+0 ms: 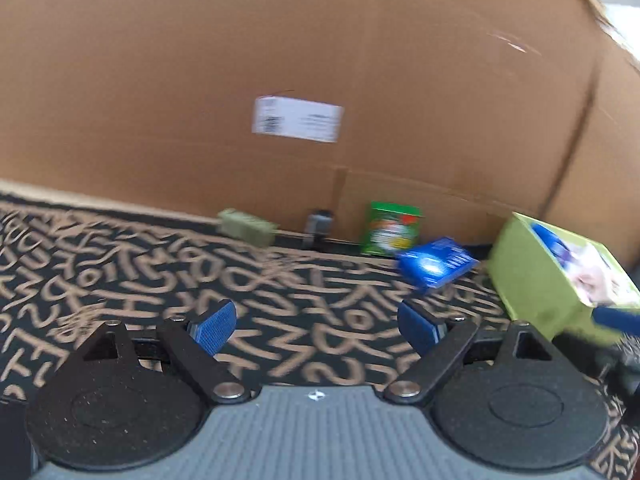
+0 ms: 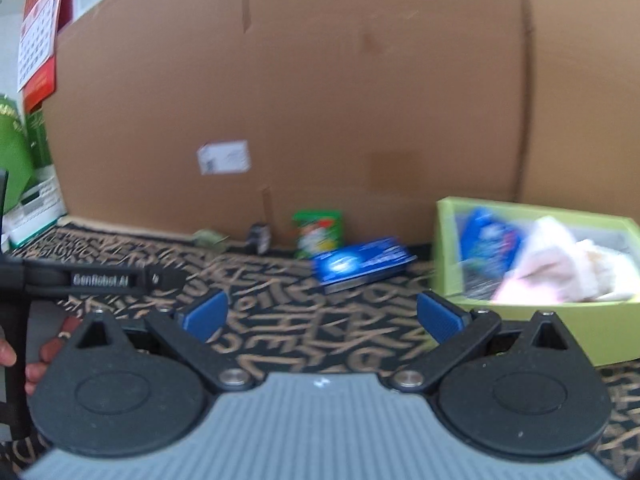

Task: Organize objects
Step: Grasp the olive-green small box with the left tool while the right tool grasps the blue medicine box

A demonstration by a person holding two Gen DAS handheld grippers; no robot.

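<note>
A blue flat box (image 1: 436, 261) (image 2: 362, 263) lies on the patterned cloth (image 1: 168, 276) (image 2: 304, 320), beside a lime green box (image 1: 560, 272) (image 2: 528, 320) holding blue packs and a pale cloth. A green packet (image 1: 390, 229) (image 2: 319, 233), a small grey item (image 1: 319, 225) (image 2: 260, 236) and an olive block (image 1: 246, 227) (image 2: 208, 237) stand along the cardboard wall. My left gripper (image 1: 316, 326) is open above the cloth, nothing between its blue pads. My right gripper (image 2: 322, 316) is open too, empty, short of the blue box.
A tall cardboard sheet (image 1: 320, 60) (image 2: 320, 80) with a white label closes off the back. In the right wrist view the left gripper's body (image 2: 100, 279) and a hand (image 2: 36, 360) show at left, with green boxes (image 2: 24, 160) and a red calendar (image 2: 40, 36) behind.
</note>
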